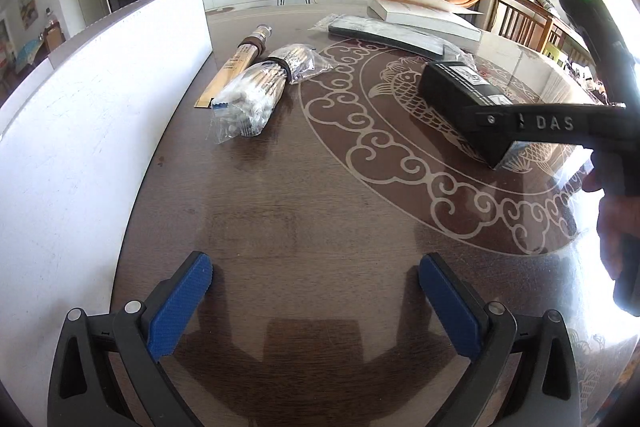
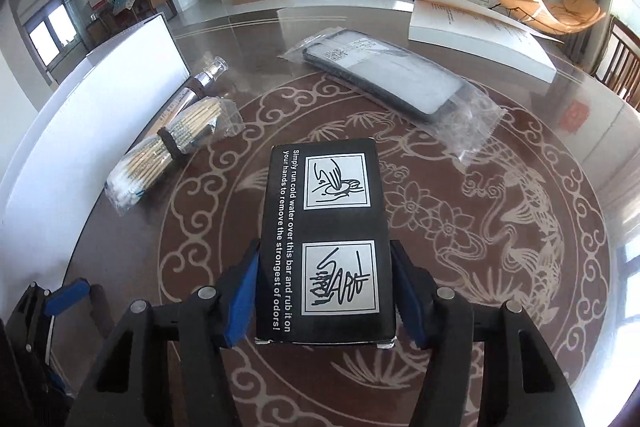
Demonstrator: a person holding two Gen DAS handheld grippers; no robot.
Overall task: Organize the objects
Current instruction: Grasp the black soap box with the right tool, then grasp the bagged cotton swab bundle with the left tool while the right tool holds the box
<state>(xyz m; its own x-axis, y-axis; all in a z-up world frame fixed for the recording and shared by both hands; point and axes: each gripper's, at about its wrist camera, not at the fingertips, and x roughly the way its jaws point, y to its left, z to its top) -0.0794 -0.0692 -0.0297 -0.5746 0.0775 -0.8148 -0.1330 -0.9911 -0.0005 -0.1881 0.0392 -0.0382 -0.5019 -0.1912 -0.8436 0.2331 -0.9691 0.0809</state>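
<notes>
Between the blue pads of the right gripper, low in the centre of the right wrist view, sits a black box, clamped on both long sides, the pads pressing its nearer half. Its top face carries two silver squares with line drawings and a strip of white lettering along its left edge about running cold water over a bar; its near end shows a pale edge. It points away from the camera over the dark table, which has a pale fish-and-scroll pattern; whether its far end touches the surface I cannot tell. Left of the box lies a clear bag of cotton swabs with a dark band round its middle, and just behind that a slim tube with a silver cap. Above and right of the box a flat dark item in a clear bag lies slantwise, with a white box farther back at the upper right. A white board runs along the left edge. At the bottom of the left wrist view the left gripper stands with its fingers wide apart and nothing between them, over bare tabletop; the black box shows at that view's right, with the swab bag at the upper centre-left.
</notes>
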